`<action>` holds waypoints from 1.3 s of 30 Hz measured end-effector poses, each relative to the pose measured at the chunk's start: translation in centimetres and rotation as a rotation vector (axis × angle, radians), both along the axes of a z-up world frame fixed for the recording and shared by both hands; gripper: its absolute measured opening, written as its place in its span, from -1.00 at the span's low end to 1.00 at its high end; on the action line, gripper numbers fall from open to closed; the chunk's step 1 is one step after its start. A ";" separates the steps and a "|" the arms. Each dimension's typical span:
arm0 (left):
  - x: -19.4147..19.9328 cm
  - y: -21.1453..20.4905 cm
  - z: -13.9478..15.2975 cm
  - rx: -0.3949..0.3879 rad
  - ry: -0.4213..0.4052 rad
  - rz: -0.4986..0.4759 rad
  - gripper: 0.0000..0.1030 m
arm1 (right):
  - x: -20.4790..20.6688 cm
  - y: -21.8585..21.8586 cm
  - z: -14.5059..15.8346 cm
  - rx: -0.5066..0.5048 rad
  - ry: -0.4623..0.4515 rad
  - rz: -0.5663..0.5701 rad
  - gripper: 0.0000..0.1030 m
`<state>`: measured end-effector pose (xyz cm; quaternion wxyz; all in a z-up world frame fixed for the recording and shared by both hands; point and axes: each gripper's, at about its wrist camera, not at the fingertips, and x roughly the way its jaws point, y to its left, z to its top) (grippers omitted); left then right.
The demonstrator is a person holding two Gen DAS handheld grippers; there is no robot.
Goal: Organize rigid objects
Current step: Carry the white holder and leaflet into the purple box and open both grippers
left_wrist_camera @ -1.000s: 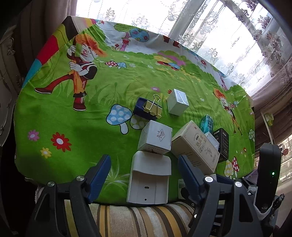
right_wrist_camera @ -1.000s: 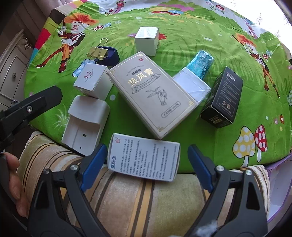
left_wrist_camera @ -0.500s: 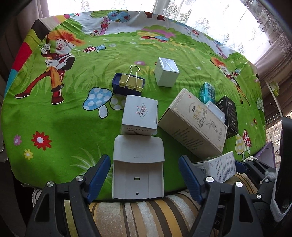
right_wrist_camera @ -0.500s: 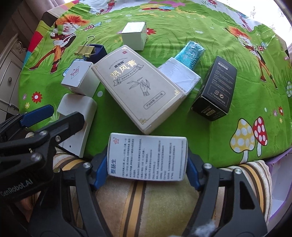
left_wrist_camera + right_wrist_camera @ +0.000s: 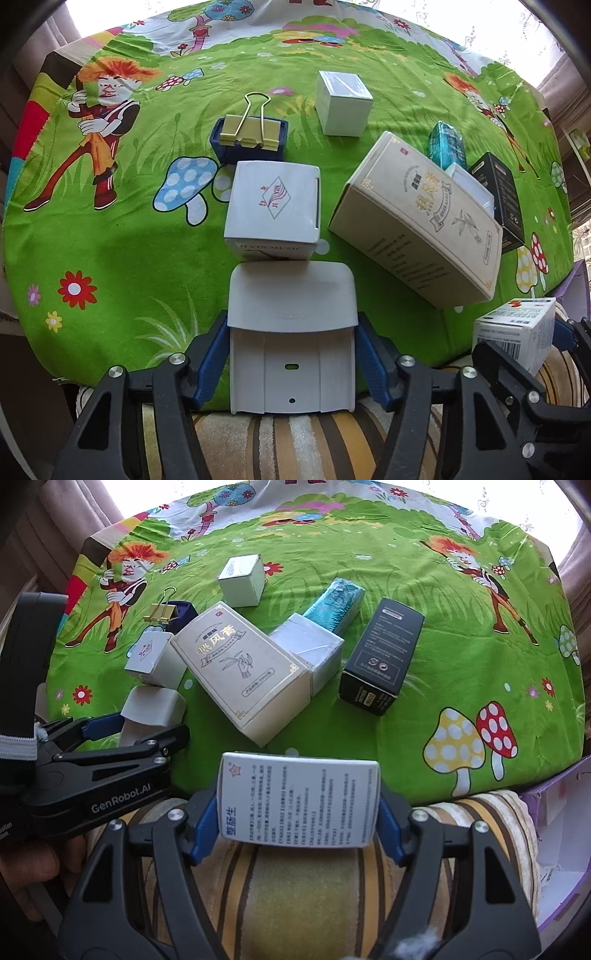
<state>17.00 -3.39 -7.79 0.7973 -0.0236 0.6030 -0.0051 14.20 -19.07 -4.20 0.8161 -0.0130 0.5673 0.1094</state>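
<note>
- While its jaws are closing, the left gripper (image 5: 291, 354) sits at the bottom centre of the left wrist view with the grey plastic piece (image 5: 291, 332) between its blue pads (image 5: 208, 363); the pads lie right against the piece's two sides, and it rests at the near edge of the green cartoon tablecloth (image 5: 110, 258).
- The right gripper (image 5: 301, 829), low in the centre of the right wrist view, is clamped across the white printed box (image 5: 301, 799), one blue pad on each short side; the box is lifted over a striped cushion (image 5: 295, 893), just off the cloth's near edge.
- In the left wrist view that same box (image 5: 517, 332) shows at the lower right, in the other tool.
- Just above the grey piece, touching its far edge, stands a small white box with a red logo (image 5: 273, 206).
- Behind it, a dark blue tray (image 5: 221, 144) holds a gold binder clip (image 5: 251, 134).
- Further up, centre: a plain white cube box (image 5: 343, 103), apart from the others.
- Right of centre: a large cream box (image 5: 421, 218) lying at a slant, resting on a smaller white box (image 5: 310, 650) beside it; a teal packet (image 5: 336, 605) touches that one's far end.
- A black box (image 5: 384, 657) lies near them, to the right.
- A hand (image 5: 33, 867) shows at the lower left of the right wrist view.
</note>
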 end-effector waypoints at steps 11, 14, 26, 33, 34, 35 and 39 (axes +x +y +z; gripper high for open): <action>-2.6 0.0 3.2 -0.054 -0.068 0.005 0.25 | -1.7 -2.6 2.0 0.057 -0.064 -0.023 0.42; -3.4 0.0 4.6 -0.061 -0.113 0.012 0.25 | -2.2 -3.2 2.7 0.059 -0.087 -0.029 0.42; -5.6 -5.0 9.1 -0.158 -0.255 -0.074 0.25 | -4.2 -7.4 5.6 0.085 -0.173 -0.076 0.42; -6.6 -9.8 10.3 -0.224 -0.268 -0.177 0.25 | -5.8 -11.8 6.9 0.096 -0.213 -0.140 0.42; -6.8 -10.5 10.3 -0.229 -0.266 -0.192 0.25 | -6.1 -12.5 7.0 0.093 -0.220 -0.151 0.42; -7.0 -11.3 10.4 -0.235 -0.262 -0.205 0.25 | -6.3 -13.2 7.1 0.092 -0.225 -0.164 0.42; -7.6 -14.3 10.4 -0.285 -0.237 -0.267 0.25 | -7.2 -16.3 7.4 0.098 -0.240 -0.212 0.42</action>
